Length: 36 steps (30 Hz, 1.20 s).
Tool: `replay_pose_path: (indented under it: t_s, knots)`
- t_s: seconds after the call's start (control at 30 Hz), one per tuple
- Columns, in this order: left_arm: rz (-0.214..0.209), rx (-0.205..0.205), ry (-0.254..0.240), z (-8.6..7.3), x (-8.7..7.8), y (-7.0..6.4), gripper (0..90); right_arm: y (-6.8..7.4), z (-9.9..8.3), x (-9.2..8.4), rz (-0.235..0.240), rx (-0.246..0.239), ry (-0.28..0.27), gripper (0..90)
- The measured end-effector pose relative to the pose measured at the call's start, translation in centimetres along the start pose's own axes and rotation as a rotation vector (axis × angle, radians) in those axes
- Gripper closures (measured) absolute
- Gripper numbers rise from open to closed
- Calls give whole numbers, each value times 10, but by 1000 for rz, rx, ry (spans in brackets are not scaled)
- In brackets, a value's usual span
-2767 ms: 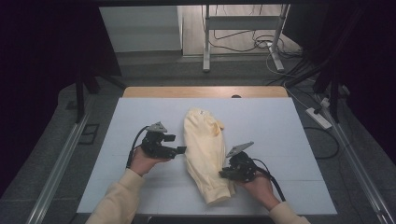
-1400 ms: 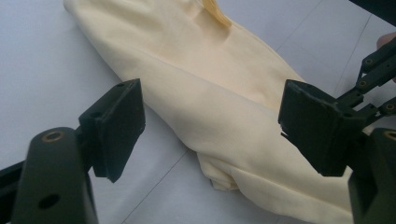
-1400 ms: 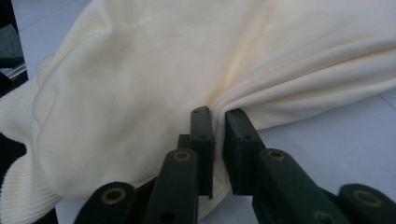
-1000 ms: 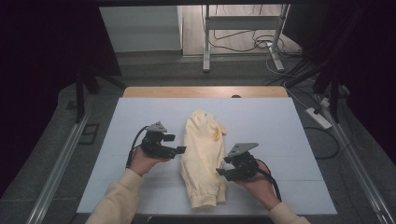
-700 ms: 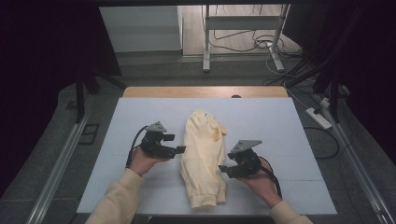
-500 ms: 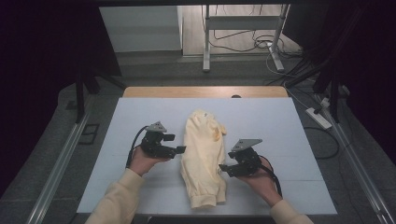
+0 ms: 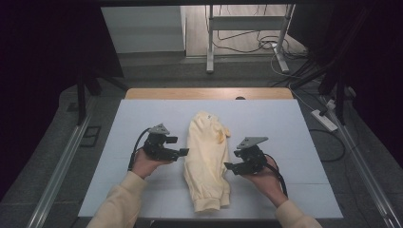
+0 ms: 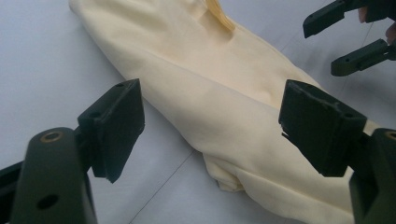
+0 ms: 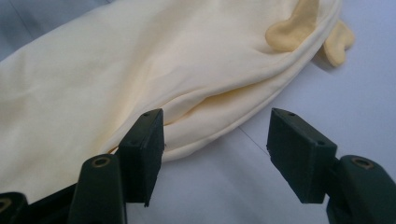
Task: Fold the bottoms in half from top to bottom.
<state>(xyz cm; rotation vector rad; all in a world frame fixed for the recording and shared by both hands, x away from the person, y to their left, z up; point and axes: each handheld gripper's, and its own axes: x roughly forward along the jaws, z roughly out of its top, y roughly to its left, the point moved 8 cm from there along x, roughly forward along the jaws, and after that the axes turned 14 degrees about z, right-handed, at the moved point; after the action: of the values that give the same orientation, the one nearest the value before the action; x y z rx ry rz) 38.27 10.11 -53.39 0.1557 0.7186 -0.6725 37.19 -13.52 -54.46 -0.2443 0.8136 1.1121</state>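
A pale yellow garment (image 7: 206, 156) lies folded into a long strip down the middle of the white table (image 7: 142, 118). My left gripper (image 7: 183, 152) rests just left of it, jaws open and empty. In the left gripper view the left gripper (image 8: 210, 133) frames the garment (image 8: 224, 93) edge without touching it. My right gripper (image 7: 229, 166) sits at the garment's right edge. Its jaws have just been opening and stand open. In the right gripper view the right gripper (image 9: 217, 156) has bare table between its pads, with the garment (image 9: 116, 79) hem beside one pad.
The wooden table edge (image 7: 209, 93) runs along the far side. Beyond it stand a metal frame (image 7: 247, 28) and loose cables (image 7: 266, 45) on the floor. A power strip (image 7: 325, 119) lies off the right side, and a rail (image 7: 62, 161) flanks the table's left.
The garment's lower end has shifted left, so the strip lies straighter. My right gripper let go of its edge and drew back a little to the right. The left gripper stayed put.
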Motion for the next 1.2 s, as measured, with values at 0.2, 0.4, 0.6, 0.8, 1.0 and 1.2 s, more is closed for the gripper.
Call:
replay_pose_path:
  t_s: [0.2, 0.4, 0.6, 0.8, 1.0, 1.2]
  knots:
    - [11, 8, -6, 1, -1, 1, 222, -5, 2, 3, 3, 5, 0, 369]
    - [14, 36, -16, 7, 1, -4, 220, -9, 3, 0, -17, 6, 3, 363]
    - [17, 56, 0, 9, 6, -5, 214, -16, 12, -2, -42, -1, -9, 361]
    - [32, 61, 14, 6, 8, -4, 211, -20, 12, 2, -41, -8, 7, 360]
    - [40, 44, 3, 8, 8, 4, 211, -23, 19, 5, -39, -15, 8, 349]
    - [35, 25, 13, 8, 15, 11, 211, -27, 25, 4, -40, -5, -9, 348]
